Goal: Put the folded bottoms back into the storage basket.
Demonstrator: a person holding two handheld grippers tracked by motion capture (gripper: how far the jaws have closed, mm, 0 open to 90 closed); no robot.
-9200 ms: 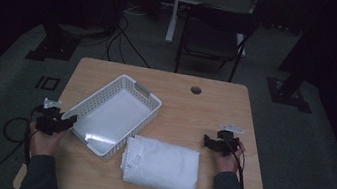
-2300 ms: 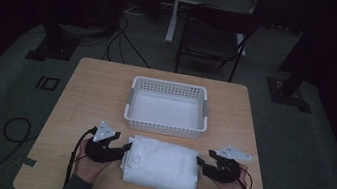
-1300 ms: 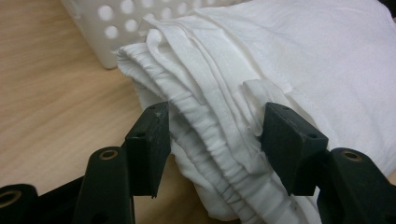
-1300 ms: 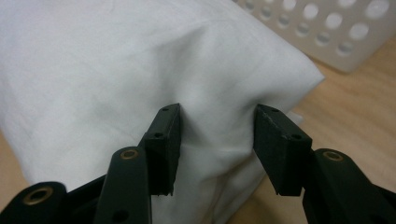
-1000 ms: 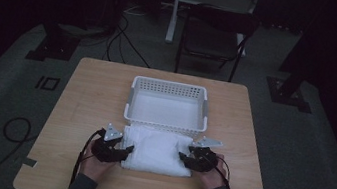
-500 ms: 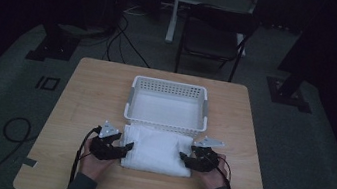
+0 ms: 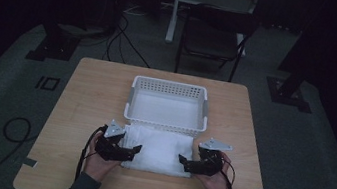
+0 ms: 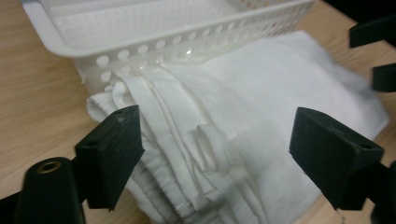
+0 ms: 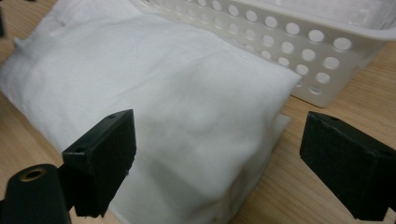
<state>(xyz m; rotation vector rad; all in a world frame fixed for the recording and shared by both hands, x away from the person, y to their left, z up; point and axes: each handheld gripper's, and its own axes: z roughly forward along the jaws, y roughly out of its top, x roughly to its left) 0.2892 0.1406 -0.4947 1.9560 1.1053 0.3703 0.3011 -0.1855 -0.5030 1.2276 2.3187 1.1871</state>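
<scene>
With both grippers' jaws having just been opening, wide and empty, you close the left gripper and right gripper low around the folded white cloth ends, clear of the basket.

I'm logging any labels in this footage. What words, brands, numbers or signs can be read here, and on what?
None: no readable text in any view.
folded white cloth: plain, no tag or print showing.
white basket: only rows of holes, no lettering.
left gripper and right gripper: plain black, no markings.
Floor mark left of the table: a taped outline, not lettering.
</scene>
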